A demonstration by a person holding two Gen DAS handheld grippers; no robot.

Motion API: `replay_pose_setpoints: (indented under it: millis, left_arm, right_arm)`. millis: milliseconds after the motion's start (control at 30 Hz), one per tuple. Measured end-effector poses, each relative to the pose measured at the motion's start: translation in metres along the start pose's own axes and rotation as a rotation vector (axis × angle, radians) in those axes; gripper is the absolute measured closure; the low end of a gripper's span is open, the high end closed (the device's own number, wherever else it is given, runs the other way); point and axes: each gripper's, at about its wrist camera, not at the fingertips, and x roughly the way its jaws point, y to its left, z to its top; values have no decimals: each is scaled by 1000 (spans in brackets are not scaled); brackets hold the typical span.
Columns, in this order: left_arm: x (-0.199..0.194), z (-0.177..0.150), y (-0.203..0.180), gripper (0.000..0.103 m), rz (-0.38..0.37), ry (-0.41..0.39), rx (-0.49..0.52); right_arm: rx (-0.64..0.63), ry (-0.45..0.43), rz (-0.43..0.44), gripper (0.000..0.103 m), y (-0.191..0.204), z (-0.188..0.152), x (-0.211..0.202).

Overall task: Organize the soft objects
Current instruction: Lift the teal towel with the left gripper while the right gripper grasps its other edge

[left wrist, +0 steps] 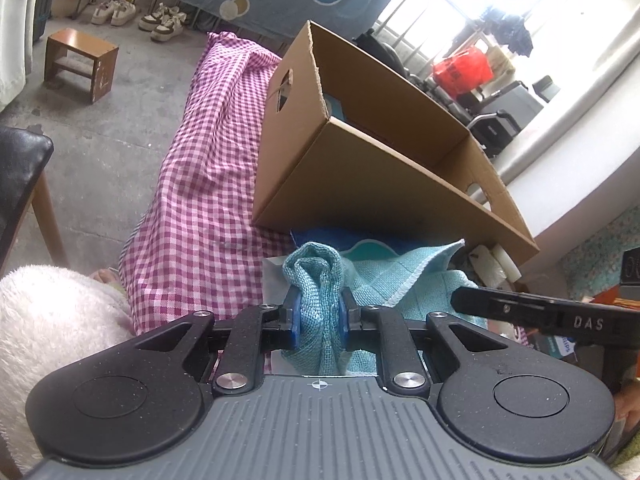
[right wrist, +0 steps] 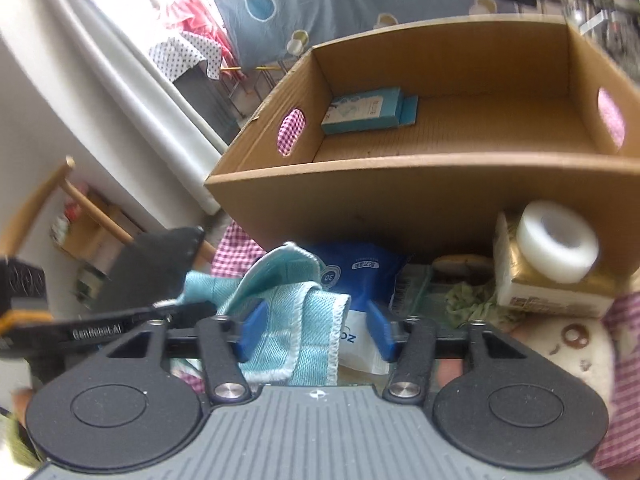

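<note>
A teal woven cloth (left wrist: 316, 268) is bunched up between the blue pads of my left gripper (left wrist: 319, 309), which is shut on it. The rest of the cloth spreads to the right over a blue packet. In the right wrist view a hemmed corner of the same cloth (right wrist: 304, 320) hangs between the pads of my right gripper (right wrist: 316, 316). It lies against the left pad and clear of the right one, so these jaws stand open. An open cardboard box (left wrist: 360, 168) stands just behind the cloth, with a blue carton (right wrist: 368, 112) inside.
A pink checked cloth (left wrist: 200, 184) covers the surface under the box. A tape roll (right wrist: 556, 240) sits on a gold box by the cardboard wall, next to a blue packet (right wrist: 360, 272). On the floor at left are a wooden stool (left wrist: 80, 62), a chair (left wrist: 20, 184) and shoes.
</note>
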Motion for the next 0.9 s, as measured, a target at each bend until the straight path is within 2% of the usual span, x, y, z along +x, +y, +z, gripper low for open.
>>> replay_pose_setpoints:
  millis: [200,233,300,333,633,900]
  left_arm:
    - [-3,0,-6,86,9,-20,11]
    - [-4,0,-7,86,10,-23,11]
    - [-7,1,-12,87,11,-33,15]
    - [-10,2,-15,87,6,-40,17]
    - [-34,27,-56,87,-42,-137,113]
    - [-29,89,-100,86,-88,-200,225]
  right_arm:
    - [-106,-43,-39,67,17,-11,-4]
    - [-105,-47,-32,77,16,-11,-3]
    - [-86,-53,-15,82,13,-12,-1]
    - [-82,-63,-5,89,12,-12,-3]
    - [-134,-216,29,91,19,0,-38]
    - [-181,-372,44,91,13,48,-73]
